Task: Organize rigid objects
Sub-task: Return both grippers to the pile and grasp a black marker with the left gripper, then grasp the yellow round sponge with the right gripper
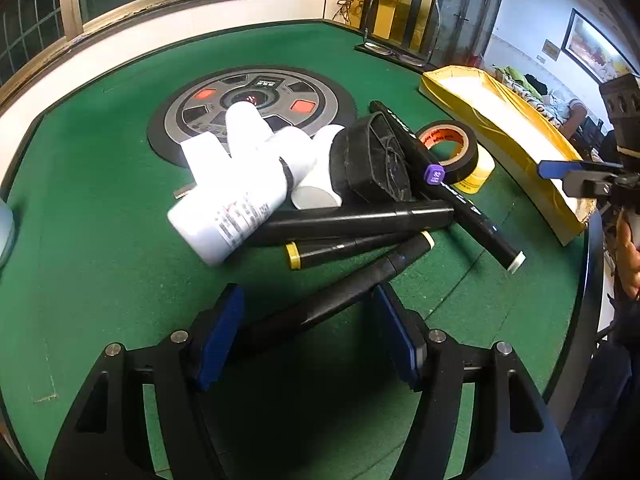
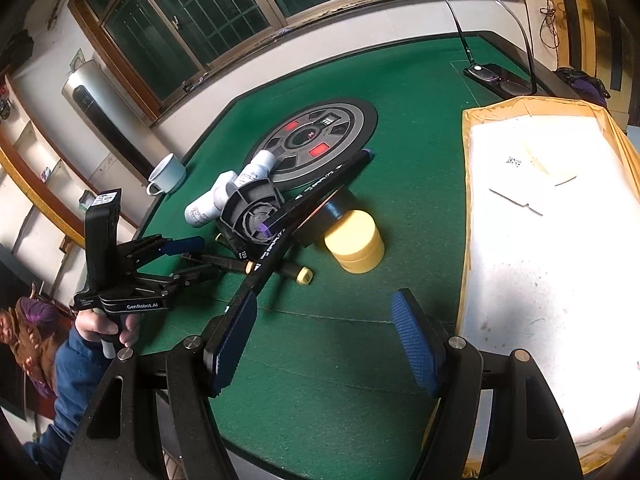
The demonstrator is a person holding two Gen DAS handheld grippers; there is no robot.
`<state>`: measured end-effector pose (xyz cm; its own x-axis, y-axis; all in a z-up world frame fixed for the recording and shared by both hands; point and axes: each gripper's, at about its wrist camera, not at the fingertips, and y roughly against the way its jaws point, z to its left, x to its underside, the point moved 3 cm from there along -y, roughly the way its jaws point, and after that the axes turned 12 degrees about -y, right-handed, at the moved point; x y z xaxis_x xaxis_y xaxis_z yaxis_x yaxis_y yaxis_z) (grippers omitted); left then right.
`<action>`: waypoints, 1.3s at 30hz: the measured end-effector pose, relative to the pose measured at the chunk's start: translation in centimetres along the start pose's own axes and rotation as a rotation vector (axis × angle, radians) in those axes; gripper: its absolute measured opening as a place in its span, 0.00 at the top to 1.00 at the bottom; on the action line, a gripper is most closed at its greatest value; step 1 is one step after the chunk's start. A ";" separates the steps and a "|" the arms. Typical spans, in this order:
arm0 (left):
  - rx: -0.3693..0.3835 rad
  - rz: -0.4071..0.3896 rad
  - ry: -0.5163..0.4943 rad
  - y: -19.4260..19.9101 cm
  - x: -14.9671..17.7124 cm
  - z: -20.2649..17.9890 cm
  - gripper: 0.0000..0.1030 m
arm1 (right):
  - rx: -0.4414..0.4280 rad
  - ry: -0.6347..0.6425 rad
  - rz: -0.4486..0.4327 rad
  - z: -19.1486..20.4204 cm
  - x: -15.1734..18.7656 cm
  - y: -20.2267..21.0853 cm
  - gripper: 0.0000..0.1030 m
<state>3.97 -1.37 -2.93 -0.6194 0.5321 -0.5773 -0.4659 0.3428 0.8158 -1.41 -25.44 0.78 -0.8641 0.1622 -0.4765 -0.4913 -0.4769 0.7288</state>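
— Markers, bottles, tape, all in 1 heap on the green table (image 1: 100,208). Which goes first, you reckon?

— That nearest black marker (image 1: 340,300), I'd say. The left gripper (image 1: 308,336) has its blue pads apart, 1 on each side of the marker's near end, and neither looks to be pressing on it.

— So just squeeze?

— Not quite. The marker lies slantwise across the gap, so I'd square the fingers to the barrel first, then lower until the pads sit at its sides before closing. Its far tip (image 1: 427,239) lies just beside the yellow-capped marker (image 1: 344,250), so lift straight up rather than dragging.

— And the right gripper (image 2: 324,344)?

— Jaws apart too, nothing between them, hanging over bare felt beside the yellow-edged tray (image 2: 466,184). A long black marker (image 2: 304,216) runs out from behind its left finger; touching or only overlapping, I can't tell.

— Is the tray where it all goes?

— Likely; it holds only a white liner. Mind the white bottles (image 1: 224,208) propped on the pile, and the black tape roll (image 1: 448,148) leaning on the yellow one (image 2: 354,242): they may roll if nudged.
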 end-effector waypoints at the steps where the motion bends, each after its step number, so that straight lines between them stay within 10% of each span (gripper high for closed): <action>1: 0.003 0.008 -0.007 0.0 0.2 -0.4 0.36 | 0.010 0.005 -0.002 0.0 -0.2 -0.1 0.36; 6: -0.047 0.037 -0.029 0.9 1.0 -4.2 0.56 | 0.089 0.044 0.006 0.2 -1.4 -1.6 0.37; 15: -0.117 0.037 0.035 0.9 0.7 -6.2 0.64 | 0.270 0.150 0.005 1.6 -2.8 -6.6 0.37; 21: -0.151 0.017 0.021 0.9 0.8 -7.4 0.80 | 0.341 0.188 0.018 1.9 -2.9 -8.4 0.65; 39: -0.147 -0.029 0.100 1.4 1.4 -8.6 0.88 | 0.231 0.133 -0.038 1.4 -0.3 -3.7 0.65</action>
<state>-2.93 -6.79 -2.88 -0.6606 0.4414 -0.6072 -0.5675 0.2358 0.7889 0.52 -22.55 -1.07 -0.8301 0.0537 -0.5550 -0.5482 -0.2607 0.7947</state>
